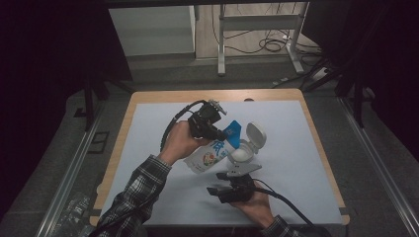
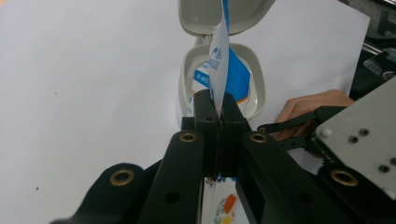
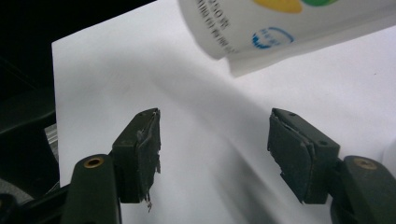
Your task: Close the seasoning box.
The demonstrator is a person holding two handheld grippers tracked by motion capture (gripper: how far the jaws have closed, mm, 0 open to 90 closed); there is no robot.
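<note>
The left gripper is pinching the pouch tight between its fingers, holding it tilted over the open white box on the table. The right gripper is resting nearby with fingers spread, gripping nothing.

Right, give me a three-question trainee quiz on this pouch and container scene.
1. True or false: the left gripper is shut on the pouch.
2. The right gripper has its jaws: A) clamped on the pouch B) open with nothing between them C) shut on the lid.
3. Fill in: the white container has its hinged lid ____.

Key: 1 true; 2 B; 3 open.
</note>
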